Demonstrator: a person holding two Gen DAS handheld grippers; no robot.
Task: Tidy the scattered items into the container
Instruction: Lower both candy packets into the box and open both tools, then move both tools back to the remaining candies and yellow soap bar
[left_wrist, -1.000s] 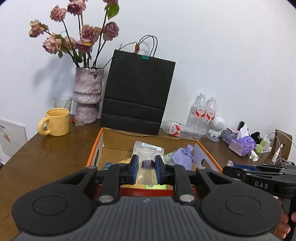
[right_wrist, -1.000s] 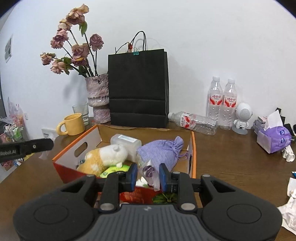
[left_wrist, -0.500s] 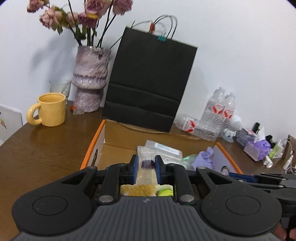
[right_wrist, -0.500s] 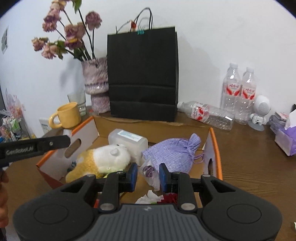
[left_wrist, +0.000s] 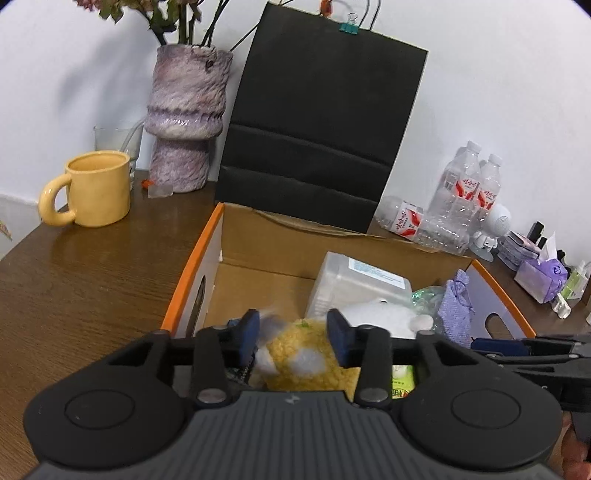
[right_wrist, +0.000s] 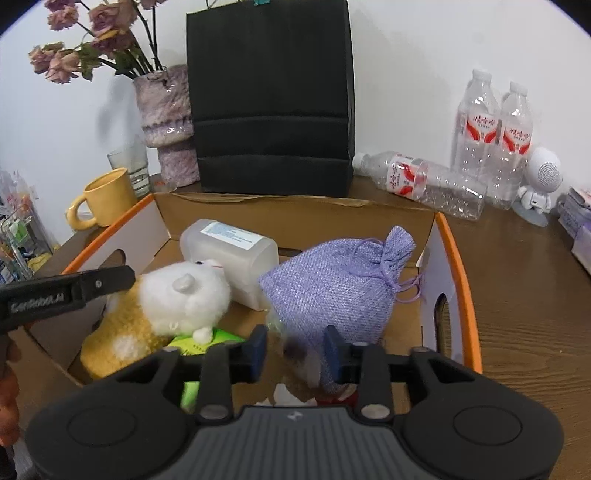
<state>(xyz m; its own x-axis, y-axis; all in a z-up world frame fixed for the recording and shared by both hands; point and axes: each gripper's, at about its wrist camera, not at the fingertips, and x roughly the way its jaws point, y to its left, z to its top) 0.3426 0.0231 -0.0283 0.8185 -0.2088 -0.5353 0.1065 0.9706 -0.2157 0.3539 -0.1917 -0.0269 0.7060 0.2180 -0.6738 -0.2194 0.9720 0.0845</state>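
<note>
Two hand-held grippers hang over an open cardboard box (right_wrist: 458, 258) with orange-edged rims, set on a dark wood-grain table (left_wrist: 81, 280). Behind it stand a matte black paper bag (right_wrist: 271, 96) and a mottled purple ceramic vase (left_wrist: 186, 114), with a glossy yellow mug (left_wrist: 98, 188) on the left. Inside the box lie a woven lilac drawstring pouch (right_wrist: 332, 284), a fluffy white-and-yellow plush toy (right_wrist: 173, 299) and a frosted plastic container (right_wrist: 236, 251) with rounded corners. The left gripper (left_wrist: 293, 341) has its jaws opening, its blue pads apart, with a blurred small clear packet (left_wrist: 267, 325) loose between them above the plush. The right gripper (right_wrist: 295, 350) likewise has its jaws opening, and a blurred crinkled wrapper (right_wrist: 295, 350) sits unpressed between its pads, just before the pouch.
</note>
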